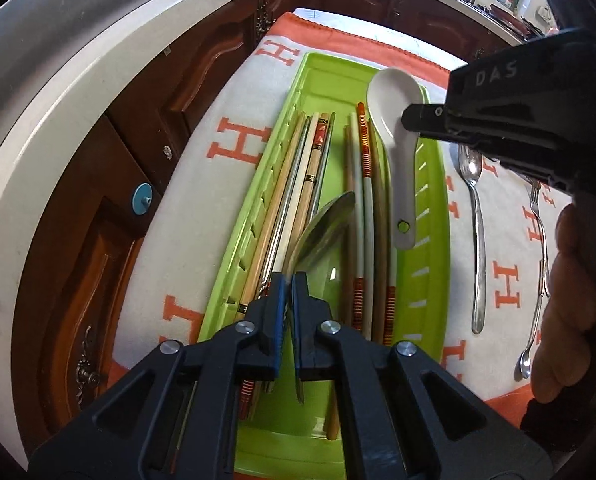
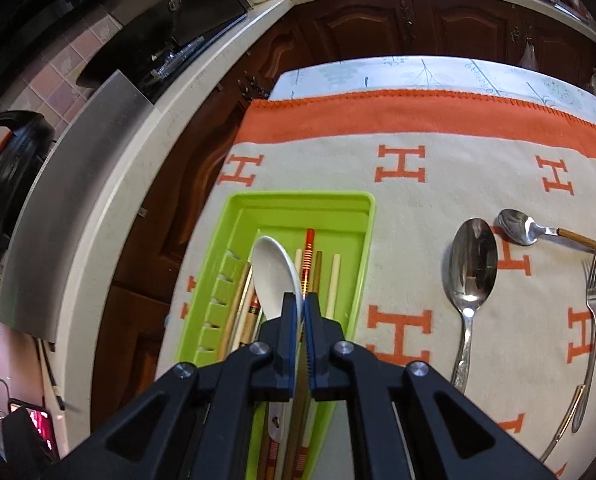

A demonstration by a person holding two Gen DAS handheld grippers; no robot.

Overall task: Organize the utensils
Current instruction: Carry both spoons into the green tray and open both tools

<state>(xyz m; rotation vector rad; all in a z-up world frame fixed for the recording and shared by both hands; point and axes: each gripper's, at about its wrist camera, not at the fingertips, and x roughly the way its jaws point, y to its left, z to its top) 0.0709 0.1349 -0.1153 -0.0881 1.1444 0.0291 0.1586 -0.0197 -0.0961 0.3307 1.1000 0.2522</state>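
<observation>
Two spoons are in hand over one green tray (image 1: 433, 200), which lies on the orange-bordered cloth (image 2: 417, 184) near the table's left edge.

- Steel spoon (image 1: 325, 224): handle clamped between the jaws of the left gripper (image 1: 288, 280), bowl tilted on edge above the chopsticks.
- White ceramic spoon (image 2: 276, 276): held by the right gripper (image 2: 303, 300), jaws closed on it at the neck; its handle slants down toward the tray's right side (seen from the left wrist camera).
- Chopsticks (image 1: 363, 208): two loose bundles lying lengthwise in the tray, wooden, white and orange-striped mixed.
- Large steel spoon (image 2: 471, 276): flat on the cloth, right of the tray, well apart from it.
- Small spoon with wooden handle (image 2: 529, 230): beyond the large one, lying crosswise.
- Fork (image 2: 589, 320): farthest right, tines just beside that wooden handle's end.
- Person's hand (image 1: 569, 300) grips the right gripper's handle.
- Dark wooden cabinets (image 2: 377, 28) stand beyond the table's far edge.
</observation>
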